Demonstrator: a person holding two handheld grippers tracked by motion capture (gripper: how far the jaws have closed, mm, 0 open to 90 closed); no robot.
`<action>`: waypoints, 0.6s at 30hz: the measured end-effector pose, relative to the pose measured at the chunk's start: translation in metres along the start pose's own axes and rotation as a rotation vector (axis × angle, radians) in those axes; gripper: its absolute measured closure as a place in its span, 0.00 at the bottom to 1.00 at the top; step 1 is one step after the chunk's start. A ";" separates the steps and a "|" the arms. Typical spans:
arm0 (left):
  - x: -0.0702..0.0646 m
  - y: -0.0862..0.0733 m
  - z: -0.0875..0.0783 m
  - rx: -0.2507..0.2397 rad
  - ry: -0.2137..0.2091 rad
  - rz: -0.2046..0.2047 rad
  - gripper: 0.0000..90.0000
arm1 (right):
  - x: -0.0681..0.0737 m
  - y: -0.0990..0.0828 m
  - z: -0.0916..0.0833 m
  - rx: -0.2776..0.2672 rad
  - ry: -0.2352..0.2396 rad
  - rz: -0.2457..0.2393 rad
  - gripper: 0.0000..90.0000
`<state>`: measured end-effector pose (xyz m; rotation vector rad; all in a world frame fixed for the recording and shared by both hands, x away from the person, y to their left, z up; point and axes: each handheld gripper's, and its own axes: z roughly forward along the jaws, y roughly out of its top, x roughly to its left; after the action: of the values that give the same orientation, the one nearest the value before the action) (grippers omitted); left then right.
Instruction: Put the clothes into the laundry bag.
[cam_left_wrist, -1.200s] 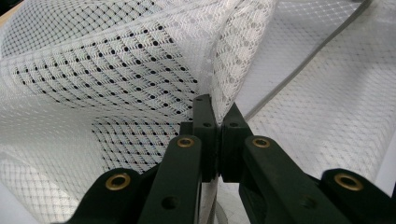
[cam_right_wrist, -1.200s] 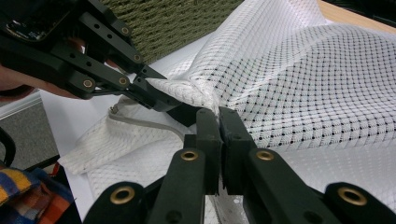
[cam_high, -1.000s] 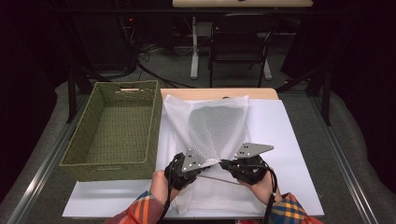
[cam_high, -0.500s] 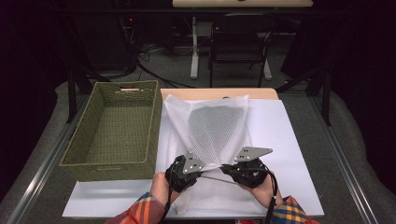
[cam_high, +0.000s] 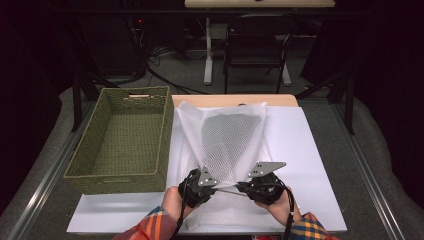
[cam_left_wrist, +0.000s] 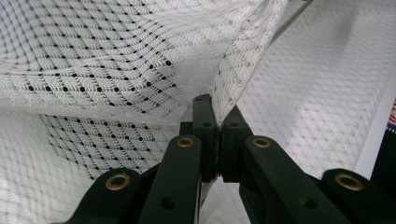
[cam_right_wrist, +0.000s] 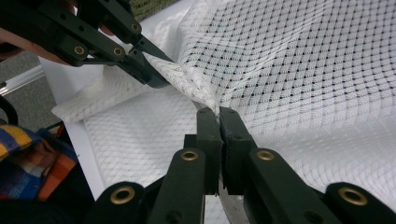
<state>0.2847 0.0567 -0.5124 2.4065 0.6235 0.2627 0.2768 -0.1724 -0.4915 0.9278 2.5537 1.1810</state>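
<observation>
A white mesh bag (cam_high: 227, 137) lies on the white board (cam_high: 310, 165), its near part lifted, and a dark patch shows through its middle. My left gripper (cam_high: 211, 186) and right gripper (cam_high: 247, 188) hold the bag's near edge, close together. In the left gripper view the jaws (cam_left_wrist: 217, 116) are shut on a fold of the mesh (cam_left_wrist: 140, 70). In the right gripper view the jaws (cam_right_wrist: 217, 114) are also shut on the mesh (cam_right_wrist: 289, 70), with the left gripper (cam_right_wrist: 152, 70) pinching the same edge just beyond.
An empty woven green basket (cam_high: 115, 182) stands left of the bag, against the board. A wooden strip (cam_high: 235, 100) runs along the board's far edge. Grey floor, a chair and cables lie beyond the table. Plaid sleeves (cam_high: 150, 227) come in from the bottom.
Both grippers have drifted slightly toward the near edge with the mesh still pinched. Nothing else has moved.
</observation>
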 end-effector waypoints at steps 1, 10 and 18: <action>0.000 0.000 0.001 0.003 -0.005 0.001 0.98 | 0.000 -0.001 0.002 0.007 0.002 -0.001 0.98; 0.001 -0.005 0.011 0.048 -0.006 -0.012 0.97 | -0.002 -0.008 0.013 0.056 0.011 0.002 0.98; 0.005 -0.008 0.018 0.094 -0.012 -0.031 0.94 | -0.004 -0.016 0.028 0.109 0.011 0.008 0.97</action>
<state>0.2921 0.0554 -0.5317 2.4845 0.6803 0.2097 0.2838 -0.1652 -0.5224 0.9580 2.6489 1.0611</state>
